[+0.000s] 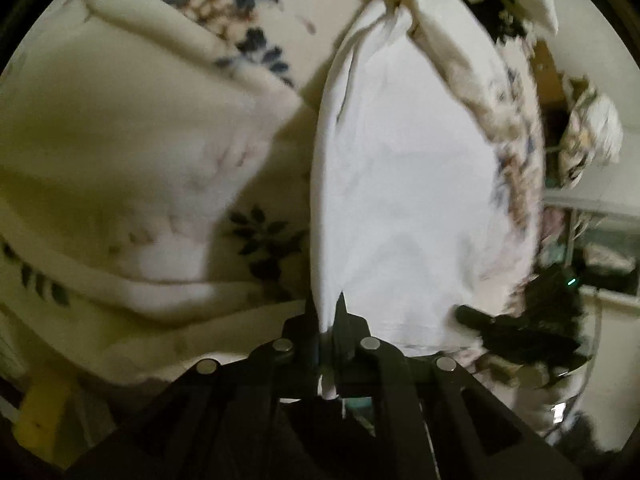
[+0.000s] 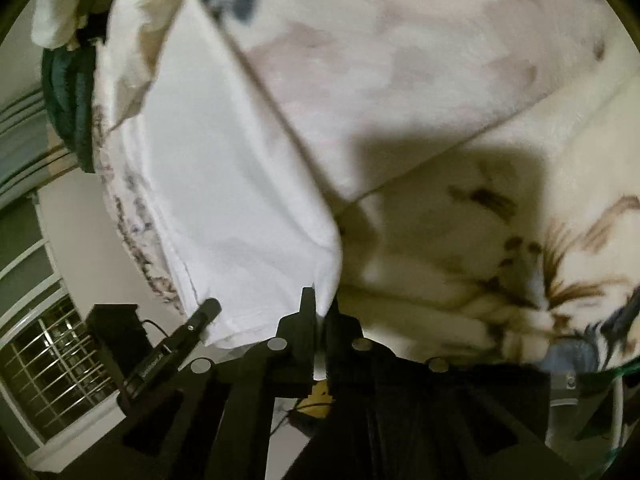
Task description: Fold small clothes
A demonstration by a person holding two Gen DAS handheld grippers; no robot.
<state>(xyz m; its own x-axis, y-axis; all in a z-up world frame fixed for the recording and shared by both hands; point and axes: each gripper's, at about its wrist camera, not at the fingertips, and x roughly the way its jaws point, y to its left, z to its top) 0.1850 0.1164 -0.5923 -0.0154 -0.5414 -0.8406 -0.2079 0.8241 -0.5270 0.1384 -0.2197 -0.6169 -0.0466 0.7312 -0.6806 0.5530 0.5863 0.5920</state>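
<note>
- Two grippers each pinch a near corner of one white garment [image 1: 400, 184], held over a floral blanket [image 1: 256, 236].
- Left gripper [image 1: 326, 312]: jaws clamped tight on the cloth's near left corner, a tuft of fabric poking back between the black fingers [image 1: 344, 320].
- Right gripper [image 2: 320, 312]: jaws likewise closed on the near right corner, white cloth squeezed in the gap.
- White garment stretches away from both grippers toward the far side (its far end bunched and creased), beside a cream pillow [image 1: 120, 140] on the left.
- A barred window [image 2: 52, 360] shows at the near left of the right wrist view.
</note>
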